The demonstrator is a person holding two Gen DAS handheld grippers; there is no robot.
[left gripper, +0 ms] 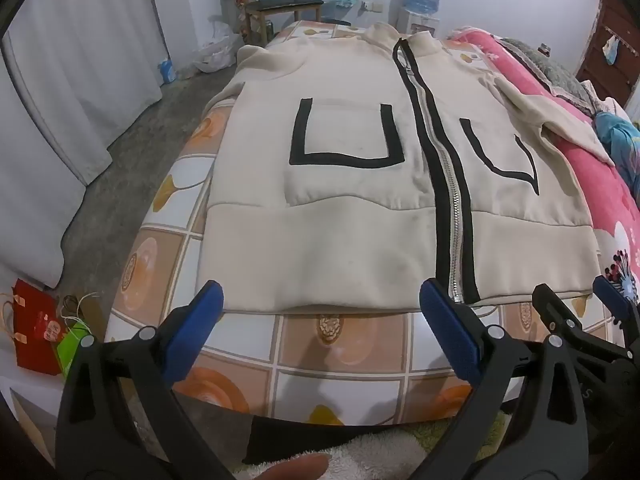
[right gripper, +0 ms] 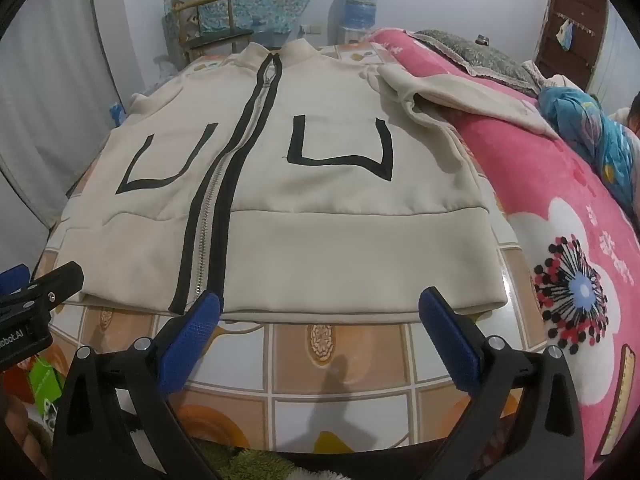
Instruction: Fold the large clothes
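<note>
1. The left tongs (left gripper: 320, 300) are wide open and hold nothing, right at the hem.
2. The right tongs (right gripper: 320, 308) are wide open too, with nothing in them.
3. The cream jacket (right gripper: 304, 184) lies flat on the tiled surface (right gripper: 360, 360), zipped up, collar at 12 o'clock.
4. A pink blanket (right gripper: 560, 200) lies at 3 o'clock, with one sleeve on it.

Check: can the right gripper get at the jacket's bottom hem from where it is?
Probably yes. The right gripper is open, fingers just short of the jacket hem, which lies flat on the bed cover. Nothing sits between; the left gripper is off to the side.
</note>
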